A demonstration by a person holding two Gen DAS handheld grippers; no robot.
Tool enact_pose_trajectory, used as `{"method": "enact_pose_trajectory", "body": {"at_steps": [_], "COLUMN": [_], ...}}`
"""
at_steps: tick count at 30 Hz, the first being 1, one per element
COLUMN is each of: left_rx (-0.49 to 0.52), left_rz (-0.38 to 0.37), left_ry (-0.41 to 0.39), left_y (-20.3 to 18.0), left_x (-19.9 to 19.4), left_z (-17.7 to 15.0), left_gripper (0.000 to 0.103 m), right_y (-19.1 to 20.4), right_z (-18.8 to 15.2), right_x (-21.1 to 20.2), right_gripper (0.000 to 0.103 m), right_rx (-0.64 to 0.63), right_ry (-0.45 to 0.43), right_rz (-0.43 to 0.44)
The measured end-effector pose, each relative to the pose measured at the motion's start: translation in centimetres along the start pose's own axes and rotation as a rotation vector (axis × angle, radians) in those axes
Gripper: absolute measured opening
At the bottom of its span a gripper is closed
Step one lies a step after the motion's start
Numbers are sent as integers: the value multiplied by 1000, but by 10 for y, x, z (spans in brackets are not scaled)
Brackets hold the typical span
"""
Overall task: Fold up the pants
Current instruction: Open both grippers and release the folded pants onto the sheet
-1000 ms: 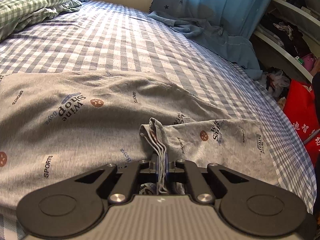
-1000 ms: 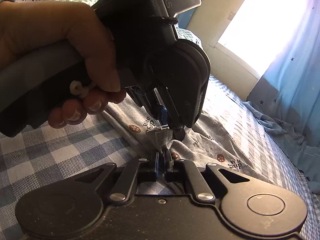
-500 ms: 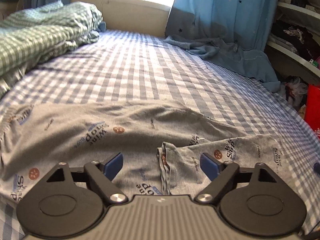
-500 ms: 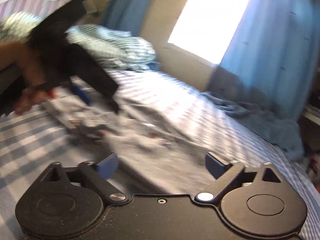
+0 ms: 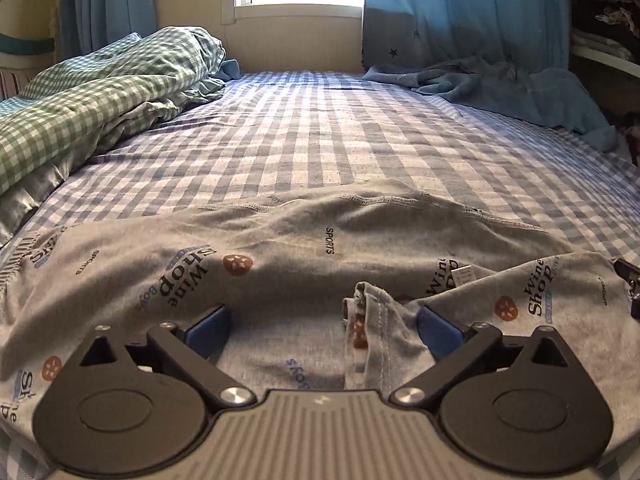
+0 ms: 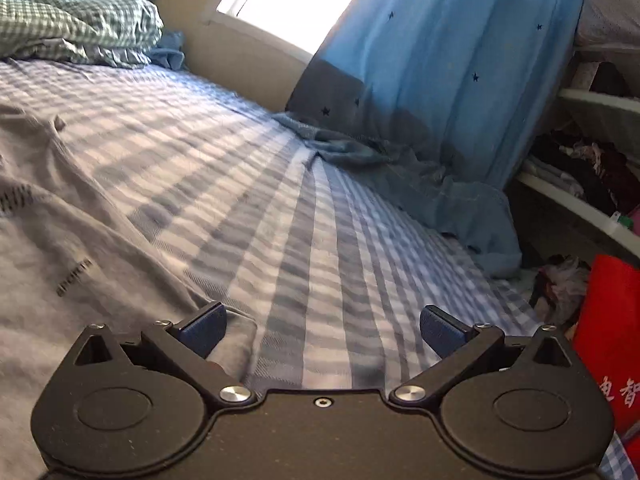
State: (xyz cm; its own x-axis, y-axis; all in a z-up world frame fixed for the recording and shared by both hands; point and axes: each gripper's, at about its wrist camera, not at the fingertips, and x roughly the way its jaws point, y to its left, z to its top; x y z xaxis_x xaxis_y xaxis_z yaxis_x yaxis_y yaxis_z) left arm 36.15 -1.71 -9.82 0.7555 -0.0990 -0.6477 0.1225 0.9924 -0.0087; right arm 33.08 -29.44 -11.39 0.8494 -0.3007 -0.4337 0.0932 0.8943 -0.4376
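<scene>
Left gripper [image 5: 322,326]: jaws spread wide, gripping nothing, low over grey printed pants [image 5: 280,248]. Pants spread across blue checked bedsheet [image 5: 320,132], stitched hem bunched up between blue pads. Right gripper [image 6: 323,326]: jaws wide apart, empty, over sheet beside pants' edge.
</scene>
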Motion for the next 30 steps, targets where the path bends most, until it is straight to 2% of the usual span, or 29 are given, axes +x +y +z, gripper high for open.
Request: {"method": "enact_pose_trajectory", "body": {"at_steps": [3,6,9,11,12,14,19,22,24,25,27,30], "left_rx": [13,-3,12,14,-2,-49,-151,-249,-316,-354,-398,-418], "left_rz": [37,14,53,71,60,41,46,82,122,116,62,30], "left_ry": [1,-51,-15,36,27,10,-40,-6,18,25,17,-14], "left_y": [-2,1,0,3,7,20,77,127,158,174,197,213], "left_x": [-13,-42,-50,-48,-52,-71,-114,-116,-113,-112,-108,-96], "left_z": [2,-3,-16,-26,-30,-32,-43,-53,-57,-59,-59,-53], "left_gripper": [100,101,103,102,102,102,103,103,102,100,98,98], "right_y": [-13,-14,5,21,26,24,27,51,76,90,120,163], "right_z": [8,8,-7,-22,-26,-21,21,51,75,88,116,150], "right_x": [-28,-72,-94,-87,-85,-93,-122,-121,-108,-98,-74,-30], "right_gripper": [102,102,102,102,102,102,102,102,102,102,102,102], "right_rx": [29,40,-26,-69,-76,-72,-55,-76,-85,-88,-89,-75], "right_ry": [-56,-94,-68,11,21,-14,-140,-158,-150,-146,-138,-85], "right_rz": [-46,24,39,65,68,63,153,293,401,442,497,534]}}
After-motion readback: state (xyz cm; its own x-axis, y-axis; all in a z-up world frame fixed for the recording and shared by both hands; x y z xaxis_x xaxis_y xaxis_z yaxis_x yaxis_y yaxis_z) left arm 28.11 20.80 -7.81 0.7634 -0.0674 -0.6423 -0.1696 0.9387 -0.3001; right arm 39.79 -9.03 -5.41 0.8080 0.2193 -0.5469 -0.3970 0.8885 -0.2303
